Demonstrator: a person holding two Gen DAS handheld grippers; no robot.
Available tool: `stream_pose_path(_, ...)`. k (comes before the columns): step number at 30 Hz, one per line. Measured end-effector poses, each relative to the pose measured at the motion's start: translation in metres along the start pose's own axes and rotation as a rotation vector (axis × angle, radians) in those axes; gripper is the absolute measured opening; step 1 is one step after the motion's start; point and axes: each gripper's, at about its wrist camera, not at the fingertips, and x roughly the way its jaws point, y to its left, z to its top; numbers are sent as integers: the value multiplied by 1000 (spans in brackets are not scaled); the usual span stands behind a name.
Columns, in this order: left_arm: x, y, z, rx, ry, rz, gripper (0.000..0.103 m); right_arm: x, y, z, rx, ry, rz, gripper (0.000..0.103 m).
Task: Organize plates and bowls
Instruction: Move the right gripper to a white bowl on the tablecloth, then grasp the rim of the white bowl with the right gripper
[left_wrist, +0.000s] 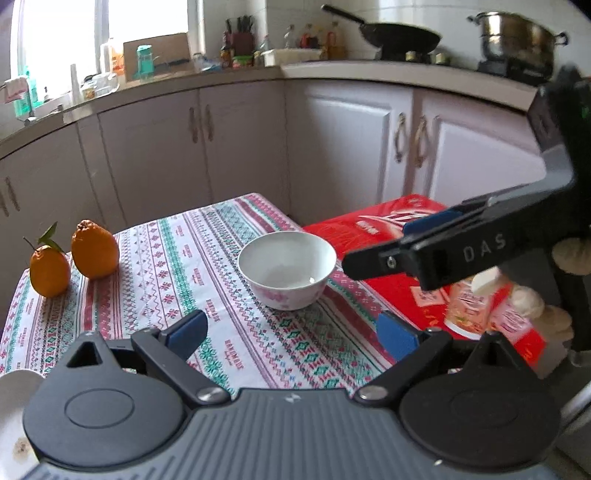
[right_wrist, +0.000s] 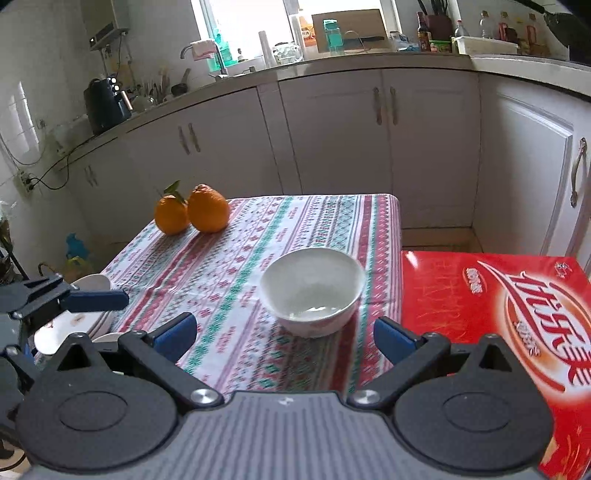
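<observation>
A white bowl (left_wrist: 287, 268) with pink flowers on its side stands empty on the patterned tablecloth (left_wrist: 177, 266), near the table's right edge. My left gripper (left_wrist: 291, 332) is open and empty, just short of the bowl. My right gripper (right_wrist: 284, 334) is open and empty, with the bowl (right_wrist: 313, 290) right ahead between its fingers. In the left wrist view the right gripper's finger (left_wrist: 424, 247) reaches in from the right, beside the bowl. White plates (right_wrist: 74, 321) lie at the table's near left, partly hidden by the left gripper (right_wrist: 92, 299).
Two oranges (right_wrist: 192, 214) stand at the table's far left. A red box (right_wrist: 491, 317) lies level with the table on the right, next to the bowl. White kitchen cabinets (right_wrist: 332, 125) and a cluttered counter run behind the table.
</observation>
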Motion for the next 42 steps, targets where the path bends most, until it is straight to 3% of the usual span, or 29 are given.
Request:
stream_pose_path(6, 43, -23, 14, -80, 50, 138, 97, 18, -27, 21, -20, 6, 52, 102)
stream_pose_path(9, 63, -35, 17, -74, 70, 199, 97, 31, -39, 31, -31, 20, 82, 101)
stream_pose_path(13, 81, -40, 22, -99, 81, 247, 96, 50, -50, 41, -54, 51, 126, 98)
stream_pose_path(19, 106, -33, 28, -156, 118, 260, 94, 85, -64, 53, -54, 102, 180, 91)
stream_pose_path(22, 117, -27, 28, -205, 145, 239, 88, 103, -68, 56, -52, 124, 197, 89)
stream_pose_path(33, 140, -31, 27, -177, 174, 245, 84, 158, -74, 63, -48, 188, 243, 72)
stream_pose_path(38, 144, -31, 27, -150, 167, 242, 83, 163, -76, 62, -35, 207, 303, 64)
stream_pose_path(42, 145, -32, 27, -137, 167, 240, 84, 159, -78, 60, -20, 205, 316, 64)
